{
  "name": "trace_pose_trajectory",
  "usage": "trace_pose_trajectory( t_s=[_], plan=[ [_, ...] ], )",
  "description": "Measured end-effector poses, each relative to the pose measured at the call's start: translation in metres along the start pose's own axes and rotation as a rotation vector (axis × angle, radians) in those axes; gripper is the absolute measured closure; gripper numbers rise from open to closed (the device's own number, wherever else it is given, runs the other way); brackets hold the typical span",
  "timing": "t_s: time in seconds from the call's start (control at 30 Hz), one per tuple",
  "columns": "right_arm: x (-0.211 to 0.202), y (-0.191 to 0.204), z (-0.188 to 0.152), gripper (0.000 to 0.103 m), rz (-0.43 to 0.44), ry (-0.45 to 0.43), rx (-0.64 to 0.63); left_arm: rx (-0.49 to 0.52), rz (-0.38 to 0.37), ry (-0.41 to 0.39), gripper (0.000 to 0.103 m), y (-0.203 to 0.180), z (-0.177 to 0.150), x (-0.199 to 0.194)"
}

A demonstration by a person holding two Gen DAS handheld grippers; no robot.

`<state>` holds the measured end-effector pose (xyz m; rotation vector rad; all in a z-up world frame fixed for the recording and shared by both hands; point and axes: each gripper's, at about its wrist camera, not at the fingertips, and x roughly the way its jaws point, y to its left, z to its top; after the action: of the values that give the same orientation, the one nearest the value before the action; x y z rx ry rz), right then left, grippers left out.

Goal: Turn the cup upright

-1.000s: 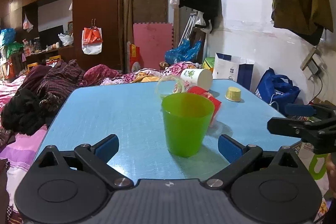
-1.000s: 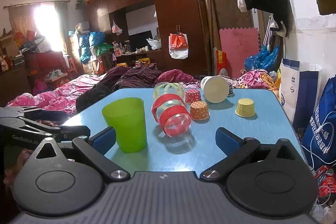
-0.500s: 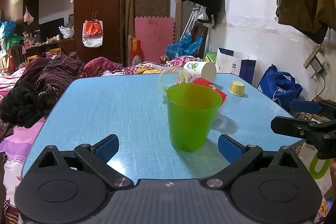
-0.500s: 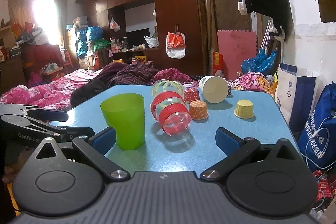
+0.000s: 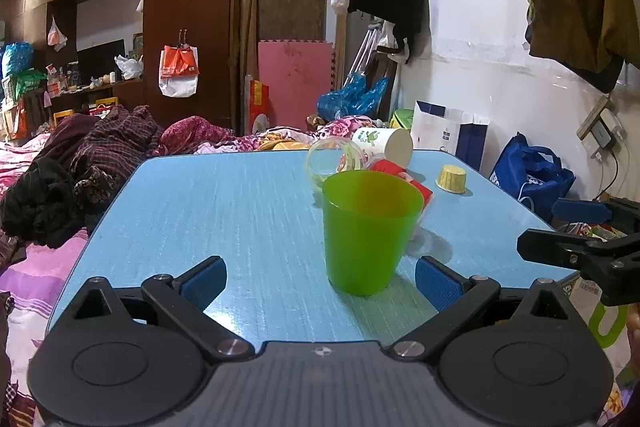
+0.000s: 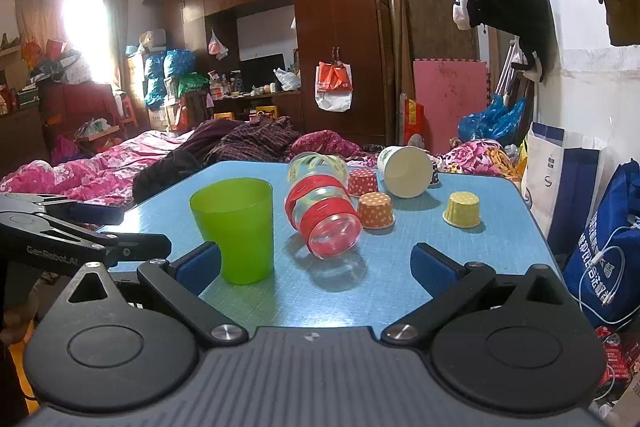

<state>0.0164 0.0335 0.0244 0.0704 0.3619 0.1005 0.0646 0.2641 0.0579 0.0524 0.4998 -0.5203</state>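
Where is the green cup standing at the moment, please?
The green cup stands upright on the blue table, left of the toppled red-banded clear jar in the right wrist view.

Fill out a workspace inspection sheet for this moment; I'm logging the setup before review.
Surface: blue table, glossy.
Job's things: green cup upright, mouth up.
Clutter: clear red-banded jar and white paper cup on their sides; inverted yellow cupcake liner.
Grippers: left gripper and right gripper both open, holding nothing.
Cables: white cord over blue bag, off the table.
Surroundings: bedding, wardrobe.
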Motion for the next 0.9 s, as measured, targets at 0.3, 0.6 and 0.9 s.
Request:
trace_pose_trajectory(
  t_s=[0.3, 0.6, 0.9],
  plan=[
    [-0.0012, 0.0003, 0.0003, 0.001, -0.002, -0.002, 0.0, 0.006, -0.003, -0.003, 0.001, 0.0011, 0.0012, -0.0001],
    [-0.003, -0.0015, 0.0017, 0.001, 0.001, -0.008, 0.007, 0.002, -0.002, -0.006, 0.001, 0.0008, 0.0015, 0.0],
    [-0.0046, -0.0036, 0.002, 0.001, 0.003, -0.007, 0.007, -0.002, 0.005, -0.003, 0.001, 0.0015, 0.0015, 0.0018]
  ],
)
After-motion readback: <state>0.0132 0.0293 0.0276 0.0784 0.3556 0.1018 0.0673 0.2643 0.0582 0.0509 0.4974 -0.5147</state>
